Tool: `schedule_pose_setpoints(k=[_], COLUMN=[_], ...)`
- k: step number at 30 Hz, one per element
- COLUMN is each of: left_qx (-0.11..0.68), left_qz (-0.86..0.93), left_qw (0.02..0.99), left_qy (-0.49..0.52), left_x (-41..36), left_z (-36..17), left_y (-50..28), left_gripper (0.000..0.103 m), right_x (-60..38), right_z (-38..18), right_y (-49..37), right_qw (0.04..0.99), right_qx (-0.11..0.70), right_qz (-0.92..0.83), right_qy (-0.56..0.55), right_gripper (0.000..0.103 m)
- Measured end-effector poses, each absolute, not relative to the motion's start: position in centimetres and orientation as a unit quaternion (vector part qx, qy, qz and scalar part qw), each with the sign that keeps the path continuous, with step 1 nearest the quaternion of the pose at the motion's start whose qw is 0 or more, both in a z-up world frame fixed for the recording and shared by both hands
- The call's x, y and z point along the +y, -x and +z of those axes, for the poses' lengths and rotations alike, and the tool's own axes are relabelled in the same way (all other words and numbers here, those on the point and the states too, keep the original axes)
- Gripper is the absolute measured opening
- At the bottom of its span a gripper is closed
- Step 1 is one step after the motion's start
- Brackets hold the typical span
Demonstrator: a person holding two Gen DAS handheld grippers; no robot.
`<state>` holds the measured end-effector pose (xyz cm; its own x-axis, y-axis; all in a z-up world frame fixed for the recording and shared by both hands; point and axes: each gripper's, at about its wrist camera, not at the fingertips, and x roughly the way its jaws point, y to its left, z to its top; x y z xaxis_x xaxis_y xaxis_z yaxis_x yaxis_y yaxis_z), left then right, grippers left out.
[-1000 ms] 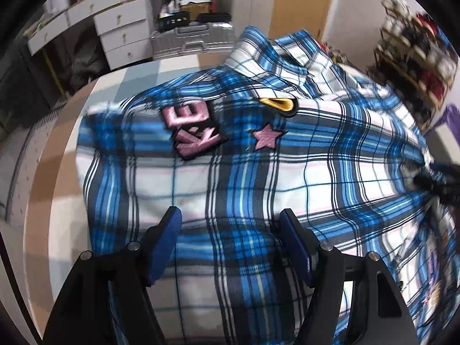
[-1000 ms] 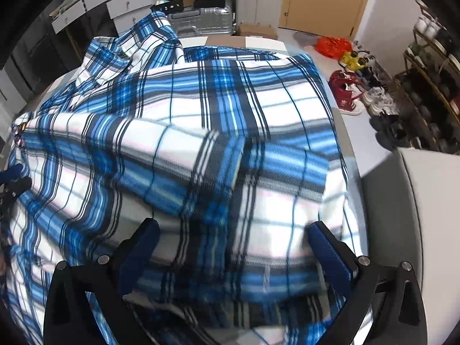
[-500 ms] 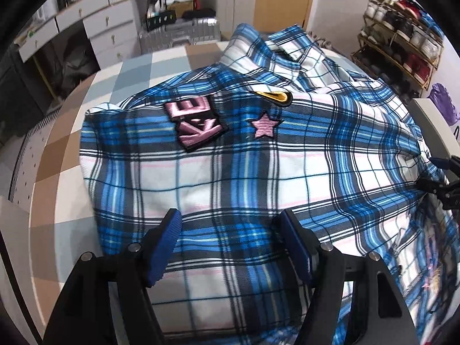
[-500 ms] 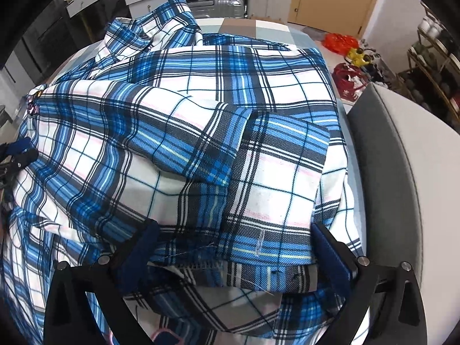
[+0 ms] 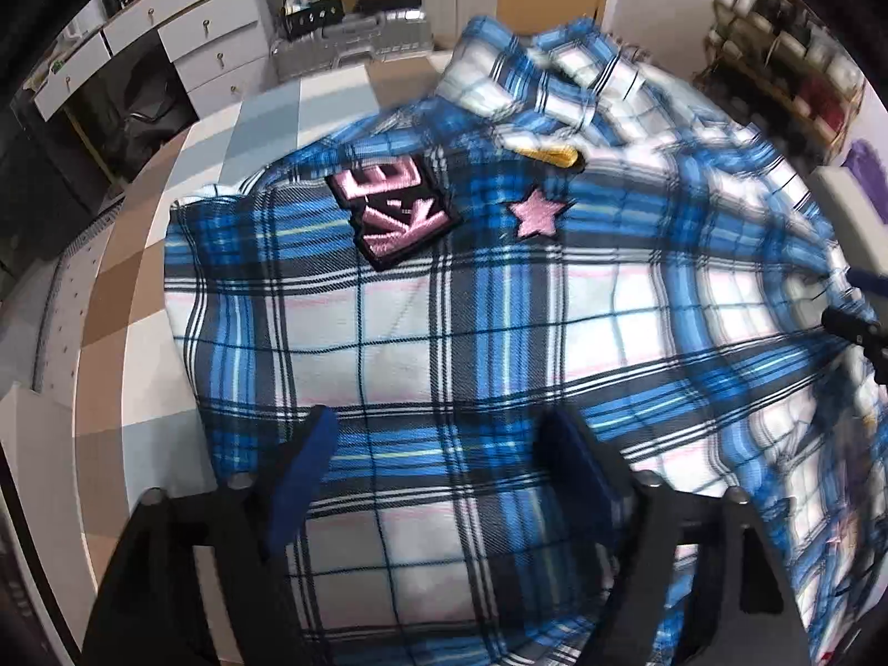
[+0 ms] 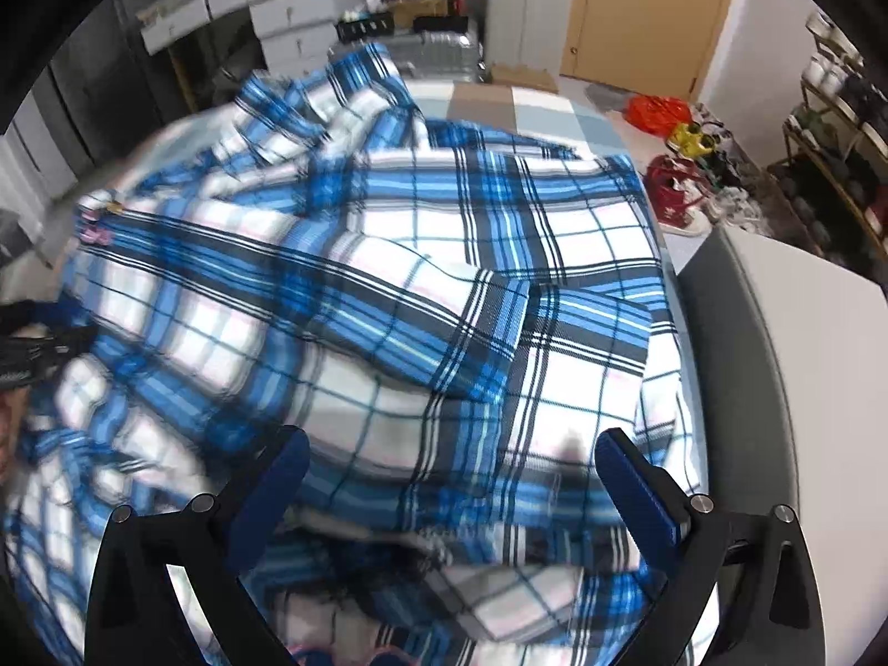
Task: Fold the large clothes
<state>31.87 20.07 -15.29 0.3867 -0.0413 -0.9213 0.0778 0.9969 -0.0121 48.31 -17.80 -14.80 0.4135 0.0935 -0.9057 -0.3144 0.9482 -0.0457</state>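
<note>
The plaid shirt [image 5: 455, 344] is lying spread on the checked table [image 5: 139, 299]. We are hovering both grippers over it, the left gripper [image 5: 438, 460] just having widened, the right gripper [image 6: 449, 472] wide too, nothing gripped; pinching one hem layer squarely would be folding it neatly.

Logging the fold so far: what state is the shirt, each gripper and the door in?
Shirt: partly folded, sleeve laid across, collar raised.
Left gripper: open over the shirt, jaws just widened.
Right gripper: open, nothing pinched.
Door: closed.
</note>
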Motion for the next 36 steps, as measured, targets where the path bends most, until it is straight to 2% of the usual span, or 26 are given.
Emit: schedule_pose_setpoints(k=[5, 6, 10, 12, 16, 17, 18, 20, 23, 28, 36], left_qx=[0.564, 0.558, 0.497, 0.518, 0.57, 0.582, 0.581, 0.596, 0.599, 0.541, 0.581], left_qz=[-0.032, -0.033, -0.086, -0.072, -0.05, -0.049, -0.054, -0.057, -0.077, -0.064, -0.024], left_qw=[0.825, 0.829, 0.863, 0.852, 0.82, 0.811, 0.812, 0.8, 0.797, 0.838, 0.812], left_qy=[-0.005, -0.004, -0.012, -0.037, -0.025, -0.023, -0.027, -0.035, -0.034, -0.033, 0.054], left_x=[20.0, 19.9, 17.9, 16.7, 15.7, 15.6, 15.6, 15.2, 15.4, 16.1, 14.6], left_z=[-15.8, -15.3, -12.7, -13.6, -16.8, -17.9, -17.9, -18.3, -16.8, -12.8, -16.1], left_y=[-34.3, -34.6, -36.5, -38.4, -42.3, -43.1, -43.4, -44.8, -46.4, -52.3, -62.8], left_gripper=[0.082, 0.082, 0.082, 0.082, 0.082, 0.085, 0.092, 0.093, 0.092, 0.092, 0.092], right_x=[-17.6, -17.4, -16.8, -16.3, -14.8, -14.6, -14.4, -14.4, -14.4, -15.7, -17.6], right_z=[-16.6, -16.2, -12.8, -13.3, -15.2, -15.6, -16.3, -16.9, -17.0, -14.0, -13.3], right_y=[-50.3, -50.5, -50.9, -52.3, -54.1, -54.4, -54.6, -54.5, -54.9, -56.2, -60.0], right_qw=[0.812, 0.813, 0.855, 0.846, 0.838, 0.836, 0.831, 0.837, 0.832, 0.858, 0.857], right_qx=[0.559, 0.556, 0.484, 0.505, 0.512, 0.515, 0.522, 0.511, 0.511, 0.483, 0.496], right_qz=[0.108, 0.11, 0.119, 0.11, 0.073, 0.071, 0.071, 0.069, 0.077, 0.112, 0.133], right_qy=[0.128, 0.134, 0.14, 0.131, 0.173, 0.174, 0.177, 0.183, 0.2, 0.134, 0.039], right_gripper=[0.103, 0.096, 0.096, 0.096, 0.095, 0.095, 0.095, 0.098, 0.096, 0.098, 0.098])
